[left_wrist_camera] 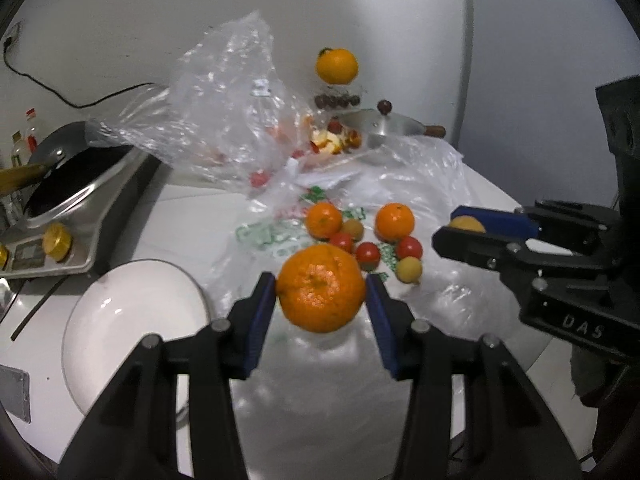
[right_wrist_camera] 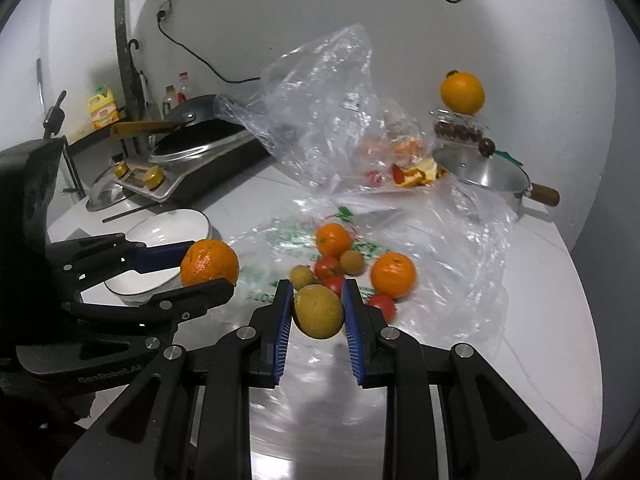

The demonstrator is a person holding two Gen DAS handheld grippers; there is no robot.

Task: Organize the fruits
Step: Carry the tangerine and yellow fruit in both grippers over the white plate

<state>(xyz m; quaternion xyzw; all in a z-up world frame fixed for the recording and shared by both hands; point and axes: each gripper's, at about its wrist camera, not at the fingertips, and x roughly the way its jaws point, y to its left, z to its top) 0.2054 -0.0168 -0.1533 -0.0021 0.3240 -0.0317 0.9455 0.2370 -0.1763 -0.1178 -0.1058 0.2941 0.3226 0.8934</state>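
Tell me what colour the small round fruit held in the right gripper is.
Yellowish-green, shown best in the right wrist view: the small round fruit sits clamped in the right gripper.

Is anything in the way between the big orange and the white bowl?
Nothing visible. The left gripper holds the orange just right of the white bowl, with only bare table between them.

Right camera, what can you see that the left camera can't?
Only the right camera shows the yellow bottle and the wall socket. Only the left camera shows the grey plate at the table's near edge. Both show the left gripper holding an orange, the right gripper holding a yellow-green fruit, and the white bowl.
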